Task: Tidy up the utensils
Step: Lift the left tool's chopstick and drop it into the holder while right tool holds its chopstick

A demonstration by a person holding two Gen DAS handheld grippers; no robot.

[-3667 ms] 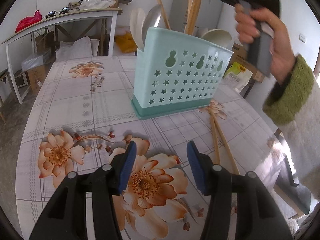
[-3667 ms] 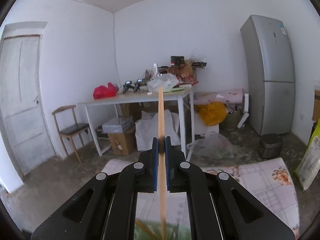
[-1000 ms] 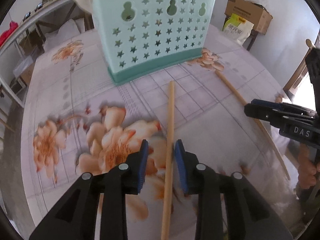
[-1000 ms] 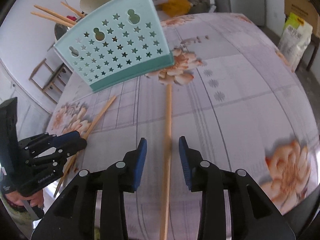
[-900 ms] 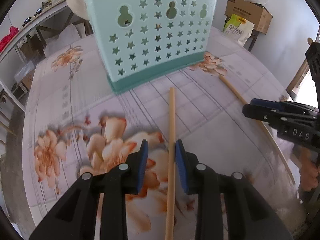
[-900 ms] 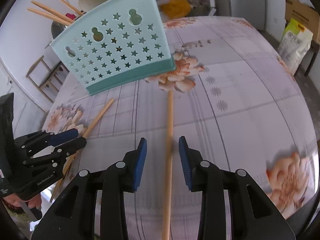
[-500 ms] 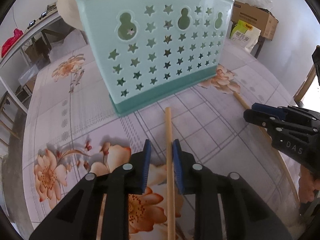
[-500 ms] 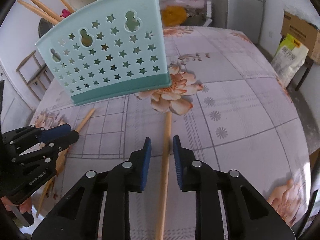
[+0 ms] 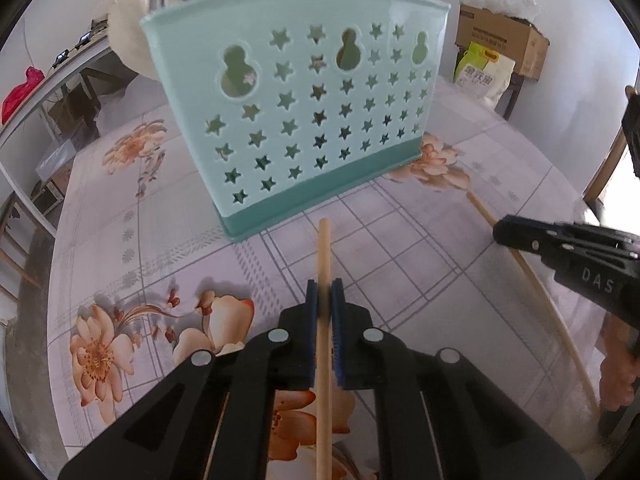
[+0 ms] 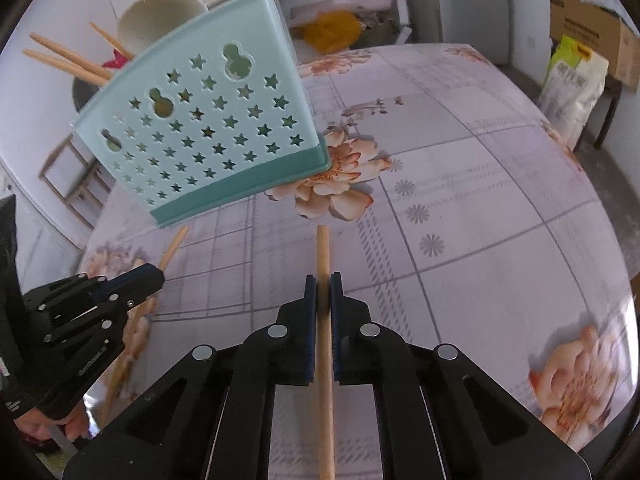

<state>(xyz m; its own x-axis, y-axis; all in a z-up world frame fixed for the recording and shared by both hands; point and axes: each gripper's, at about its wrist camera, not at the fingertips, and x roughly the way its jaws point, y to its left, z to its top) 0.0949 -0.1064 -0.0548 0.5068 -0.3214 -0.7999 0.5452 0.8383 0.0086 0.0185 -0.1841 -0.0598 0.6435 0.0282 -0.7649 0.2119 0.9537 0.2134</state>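
Note:
A mint-green utensil caddy (image 9: 304, 120) with star holes stands on the floral table; it holds spoons and several wooden chopsticks. It also shows in the right wrist view (image 10: 208, 140). My left gripper (image 9: 324, 292) is shut on a wooden chopstick (image 9: 323, 248) whose tip points at the caddy's base. My right gripper (image 10: 323, 286) is shut on another wooden chopstick (image 10: 322, 252), also low over the table in front of the caddy. Each gripper shows in the other's view: the right one (image 9: 500, 232) and the left one (image 10: 158, 276).
The table carries a pale checked cloth with orange flowers (image 10: 480, 200). Behind it are a cardboard box (image 9: 500, 44), a yellow-green bag (image 9: 482, 76), a white side table (image 9: 60, 80) and a fridge (image 10: 468, 0). A chair (image 10: 68, 184) stands beyond the left edge.
Both grippers have closed from slightly open onto their chopsticks and have come nearer to the caddy. Earlier the right gripper held a chopstick up at the caddy's top.

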